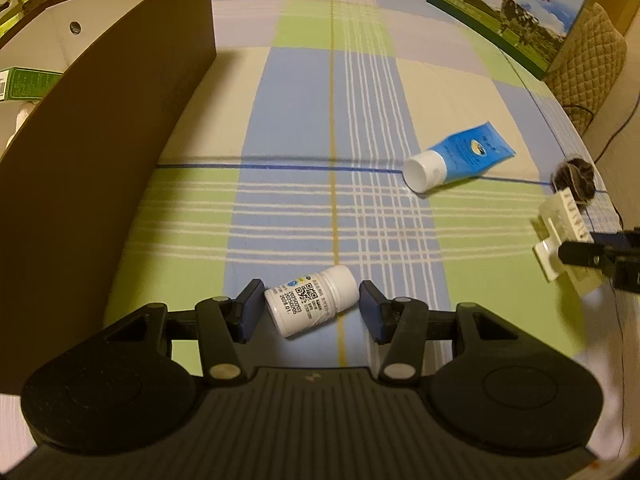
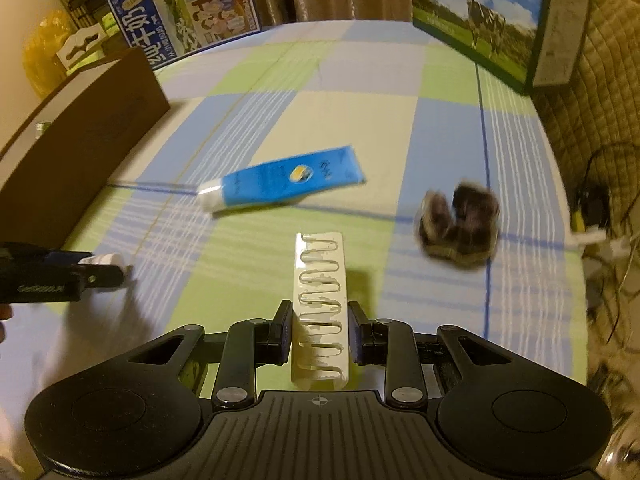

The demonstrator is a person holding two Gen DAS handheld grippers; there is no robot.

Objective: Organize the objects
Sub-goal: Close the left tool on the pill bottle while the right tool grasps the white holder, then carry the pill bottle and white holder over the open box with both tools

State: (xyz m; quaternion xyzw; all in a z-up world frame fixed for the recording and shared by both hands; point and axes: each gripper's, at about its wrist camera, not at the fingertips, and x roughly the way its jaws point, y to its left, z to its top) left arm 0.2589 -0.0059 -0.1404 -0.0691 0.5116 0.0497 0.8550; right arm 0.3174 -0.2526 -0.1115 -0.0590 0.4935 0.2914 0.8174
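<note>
Plaid-clothed table [image 1: 304, 120]; brown box [image 1: 100, 140] at left. White bottle [image 1: 312, 306] lies between my left tongs [image 1: 310, 310], spread apart. Right tongs [image 2: 319, 330] clamp white comb-like piece [image 2: 320, 304].

White pill bottle [image 1: 311, 306] lying on its side between my left fingers, cream comb-like piece [image 2: 319, 312] sitting between my right ones, blue tube [image 2: 280, 183] lying flat, dark furry thing [image 2: 458, 222], perhaps a scrunchie, resting beside it.

The right gripper [image 2: 319, 330] has its jaws clamped on a cream comb-like clip [image 2: 320, 312]; a blue tube [image 2: 286, 181] lies beyond.
</note>
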